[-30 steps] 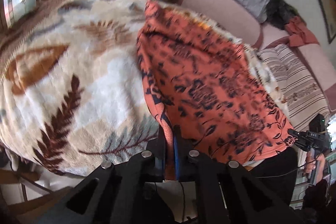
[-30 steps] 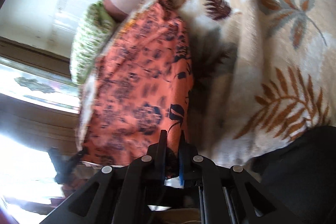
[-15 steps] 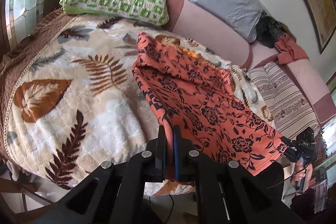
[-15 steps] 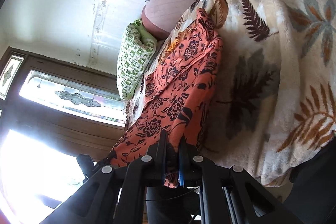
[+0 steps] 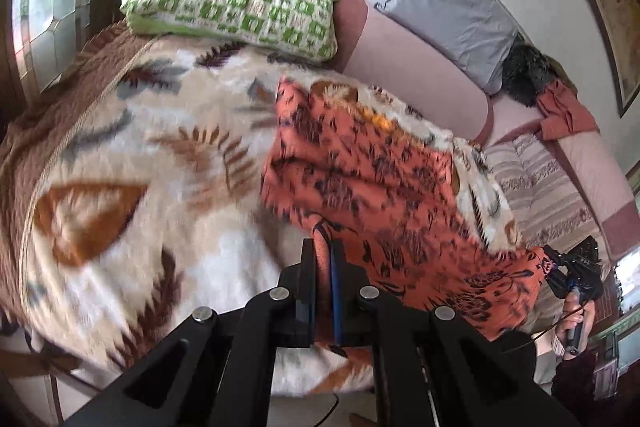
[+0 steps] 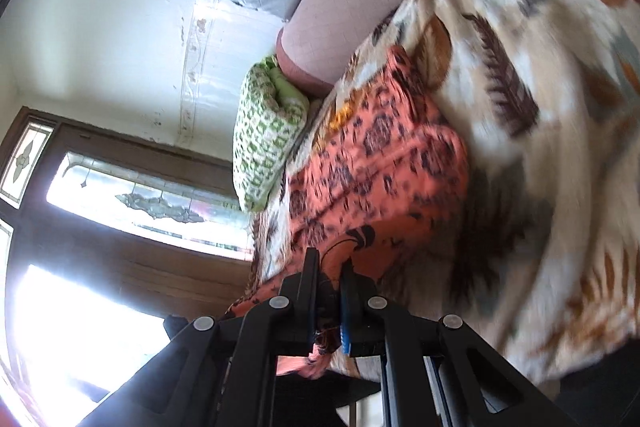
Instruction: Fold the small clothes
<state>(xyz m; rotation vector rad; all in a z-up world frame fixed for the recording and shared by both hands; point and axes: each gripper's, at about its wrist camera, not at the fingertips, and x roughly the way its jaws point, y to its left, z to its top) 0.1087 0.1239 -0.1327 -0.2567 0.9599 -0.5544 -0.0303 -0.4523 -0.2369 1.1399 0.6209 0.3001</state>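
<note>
- The left gripper (image 5: pixel 323 259) has its jaws closed on the near edge of the orange flowered garment (image 5: pixel 372 183); the cloth passes between the two fingers.
- The right gripper (image 6: pixel 329 281) is also clamped on the same garment (image 6: pixel 376 167), at another place on the near edge, so the edge hangs between the two hands.
- In the left wrist view the right gripper (image 5: pixel 576 267) shows far to the right, with a hand (image 5: pixel 576 323) below it, at the other end of that edge.
- The far part of the garment lies on the leaf-patterned blanket (image 5: pixel 140 155) that covers the bed, near the green checked pillow (image 5: pixel 236 3); the near part is raised off it.
- Holding two points of one edge probably serves to keep the edge straight, so that it can be carried over the resting part and make an even fold.
- Compared with half a second ago, the cloth looks more bunched and shorter on the blanket, and both views are now blurred.
- Compared with one second ago, more of the wall and the grey cushion (image 5: pixel 452 15) is visible, which suggests that both hands have gone up.
- The fold seems only begun, since the lifted edge is not yet laid down.
</note>
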